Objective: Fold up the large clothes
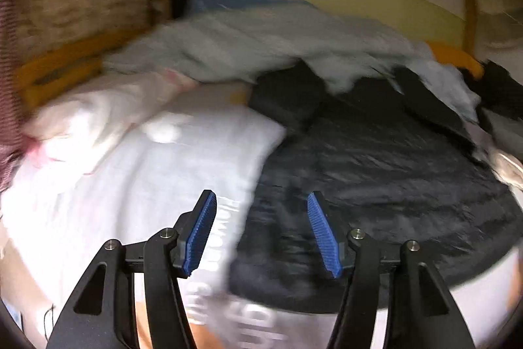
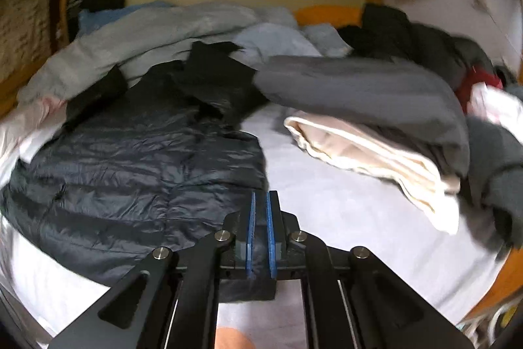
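Observation:
A black quilted puffer jacket [image 1: 376, 185] [image 2: 130, 179] lies spread on the bed's pale sheet [image 2: 343, 218]. My left gripper [image 1: 263, 231] is open above the jacket's left edge, where a white printed garment [image 1: 147, 185] overlaps it. Nothing sits between its blue pads [image 1: 202, 231]. My right gripper [image 2: 260, 234] is at the jacket's near right corner. Its blue pads stand almost together with dark jacket fabric pinched between them, and a fold of it shows beneath the fingers.
A pale grey-green coat [image 1: 261, 44] [image 2: 147, 35] is bunched behind the jacket. Folded grey and cream clothes [image 2: 376, 136] are stacked to the right, with dark garments [image 2: 408, 31] and a red piece [image 2: 474, 84] beyond. An orange wooden bed frame [image 1: 59, 67] borders the mattress.

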A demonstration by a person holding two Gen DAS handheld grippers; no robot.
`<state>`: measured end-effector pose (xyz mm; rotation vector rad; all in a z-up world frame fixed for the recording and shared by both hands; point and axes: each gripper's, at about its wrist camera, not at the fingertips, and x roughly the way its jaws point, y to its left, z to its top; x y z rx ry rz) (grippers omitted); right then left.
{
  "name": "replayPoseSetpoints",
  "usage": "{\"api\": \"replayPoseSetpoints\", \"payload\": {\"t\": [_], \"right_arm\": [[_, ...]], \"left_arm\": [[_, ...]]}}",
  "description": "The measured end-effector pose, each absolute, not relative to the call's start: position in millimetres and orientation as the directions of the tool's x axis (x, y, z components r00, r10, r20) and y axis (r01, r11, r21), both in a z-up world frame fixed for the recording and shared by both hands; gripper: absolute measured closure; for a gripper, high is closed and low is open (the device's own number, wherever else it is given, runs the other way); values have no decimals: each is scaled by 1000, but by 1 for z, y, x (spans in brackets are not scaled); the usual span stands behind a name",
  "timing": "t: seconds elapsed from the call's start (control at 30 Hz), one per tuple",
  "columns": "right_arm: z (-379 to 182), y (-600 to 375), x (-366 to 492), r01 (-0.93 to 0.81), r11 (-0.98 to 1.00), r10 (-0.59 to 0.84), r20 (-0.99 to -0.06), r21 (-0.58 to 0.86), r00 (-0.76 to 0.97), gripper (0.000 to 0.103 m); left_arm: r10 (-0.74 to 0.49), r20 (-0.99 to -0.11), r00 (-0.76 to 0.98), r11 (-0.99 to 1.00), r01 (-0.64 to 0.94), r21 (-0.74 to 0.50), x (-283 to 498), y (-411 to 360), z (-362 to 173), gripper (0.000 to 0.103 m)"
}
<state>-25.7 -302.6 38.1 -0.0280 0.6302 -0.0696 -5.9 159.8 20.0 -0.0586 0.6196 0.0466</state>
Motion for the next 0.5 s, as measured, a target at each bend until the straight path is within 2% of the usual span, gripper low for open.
{"api": "replayPoseSetpoints", "payload": {"t": [0.03, 0.07, 0.13, 0.2, 0.27, 0.33, 0.4, 0.5], "right_arm": [[39, -299, -18, 13, 999, -31, -604, -34, 796, 96], [38, -294, -12, -23, 999, 2, -621, -27, 784, 96], [35, -286, -1, -72, 997, 40, -647, -23, 761, 96], [27, -280, 16, -103, 994, 45, -680, -45, 732, 96], [19, -275, 32, -1, 985, -114, -651, -174, 751, 96], [12, -273, 41, 5, 983, -123, -639, -183, 759, 96], [0, -279, 57, 13, 989, -114, -703, -147, 702, 96], [-15, -292, 73, 129, 978, -210, -759, -166, 616, 96]], "left_arm": [[-50, -624, 780, 995, -18, -102, 3, 159, 20, 56], [-106, -649, 753, 987, 0, -160, 11, 158, 19, 59], [-159, -666, 729, 979, 27, -204, 25, 153, 21, 60], [-101, -690, 716, 993, 32, -112, 42, 142, 20, 60], [-49, -711, 701, 999, 24, -45, 59, 139, 15, 60], [-32, -731, 682, 999, 11, -34, 75, 144, 6, 60], [-14, -734, 679, 999, -23, -40, 91, 156, -3, 60], [44, -756, 653, 995, -97, -26, 101, 169, -24, 60]]}}
